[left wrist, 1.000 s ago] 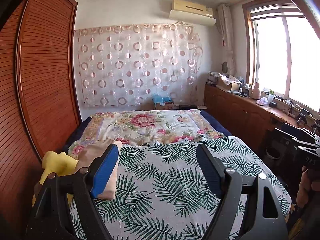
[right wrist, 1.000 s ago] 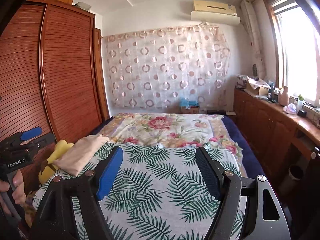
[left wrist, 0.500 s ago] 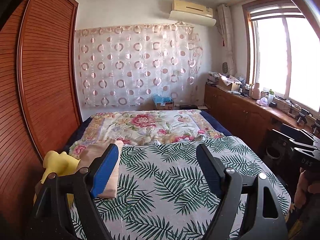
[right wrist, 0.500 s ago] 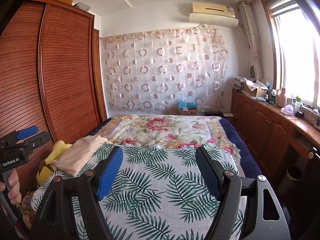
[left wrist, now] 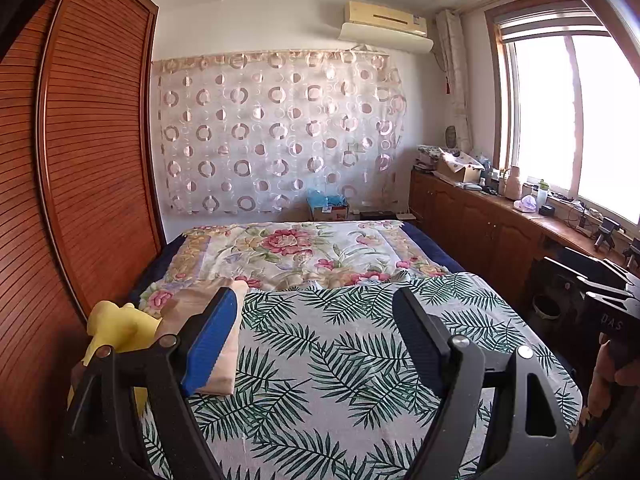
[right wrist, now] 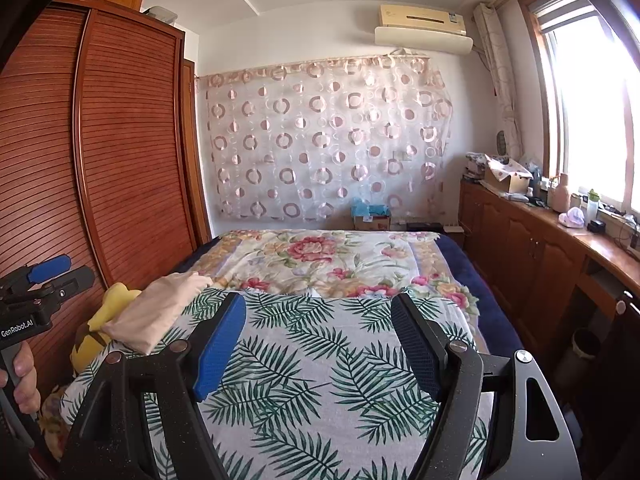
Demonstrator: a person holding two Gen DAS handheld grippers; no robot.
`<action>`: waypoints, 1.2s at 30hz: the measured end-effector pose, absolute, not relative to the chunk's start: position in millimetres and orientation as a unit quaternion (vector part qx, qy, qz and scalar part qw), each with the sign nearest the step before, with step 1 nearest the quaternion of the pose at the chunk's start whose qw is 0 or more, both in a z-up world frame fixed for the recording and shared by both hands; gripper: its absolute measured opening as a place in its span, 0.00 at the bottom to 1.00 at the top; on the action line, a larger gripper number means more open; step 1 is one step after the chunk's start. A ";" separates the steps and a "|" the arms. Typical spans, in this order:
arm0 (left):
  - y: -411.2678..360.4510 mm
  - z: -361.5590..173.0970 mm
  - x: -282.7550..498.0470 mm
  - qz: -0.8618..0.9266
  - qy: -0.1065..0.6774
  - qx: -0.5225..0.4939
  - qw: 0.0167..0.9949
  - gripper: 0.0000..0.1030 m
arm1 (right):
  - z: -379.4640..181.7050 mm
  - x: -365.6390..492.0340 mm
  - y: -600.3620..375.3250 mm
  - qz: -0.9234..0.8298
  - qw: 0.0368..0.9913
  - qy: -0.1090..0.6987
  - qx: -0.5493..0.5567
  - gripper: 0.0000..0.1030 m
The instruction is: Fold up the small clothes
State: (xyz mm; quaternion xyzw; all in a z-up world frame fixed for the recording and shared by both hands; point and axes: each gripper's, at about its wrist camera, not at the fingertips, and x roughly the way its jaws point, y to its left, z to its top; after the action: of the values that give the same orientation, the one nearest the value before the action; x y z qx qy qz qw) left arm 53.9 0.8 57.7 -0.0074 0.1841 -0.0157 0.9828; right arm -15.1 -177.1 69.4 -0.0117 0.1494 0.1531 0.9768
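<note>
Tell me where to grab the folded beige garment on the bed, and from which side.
Take the beige garment with the left gripper, which is open and nearest. Probably grip its near corner, coming from the leaf-print sheet side: that thick folded edge lies exposed, while the yellow plush toy blocks the far side.

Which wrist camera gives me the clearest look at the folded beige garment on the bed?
The right wrist view: the folded beige garment lies in the open at the bed's left edge, partly over the yellow plush toy, clear of the right gripper. In the left wrist view the left gripper's blue finger covers much of it.
</note>
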 end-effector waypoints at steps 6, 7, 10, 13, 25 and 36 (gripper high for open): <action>0.9 57.5 53.8 -0.015 0.184 -0.006 0.983 0.78 | 68.6 -14.2 -179.2 0.155 0.976 0.150 -0.011 0.75; 0.8 57.4 53.9 -0.015 0.184 -0.006 0.983 0.78 | 67.8 -14.2 -179.7 0.154 0.977 0.150 -0.010 0.75; 6.3 61.7 51.5 -0.013 0.184 -0.008 0.983 0.78 | 67.2 -13.7 -180.1 0.154 0.977 0.150 -0.009 0.75; 6.3 61.2 51.3 -0.013 0.183 -0.007 0.983 0.78 | 67.7 -13.0 -180.3 0.153 0.977 0.149 -0.009 0.75; 14.3 63.3 47.7 -0.011 0.183 -0.005 0.983 0.78 | 67.3 -9.5 -182.6 0.154 0.976 0.153 -0.008 0.75; 14.1 62.9 47.5 -0.011 0.183 -0.004 0.983 0.78 | 65.4 -9.5 -183.3 0.152 0.977 0.152 -0.007 0.75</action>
State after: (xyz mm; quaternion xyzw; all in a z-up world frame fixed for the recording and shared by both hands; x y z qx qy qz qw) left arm 47.5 14.1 62.9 -0.0044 0.1830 -0.0107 0.9830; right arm -9.5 -183.3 65.4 -0.0068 0.1522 0.1519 0.9766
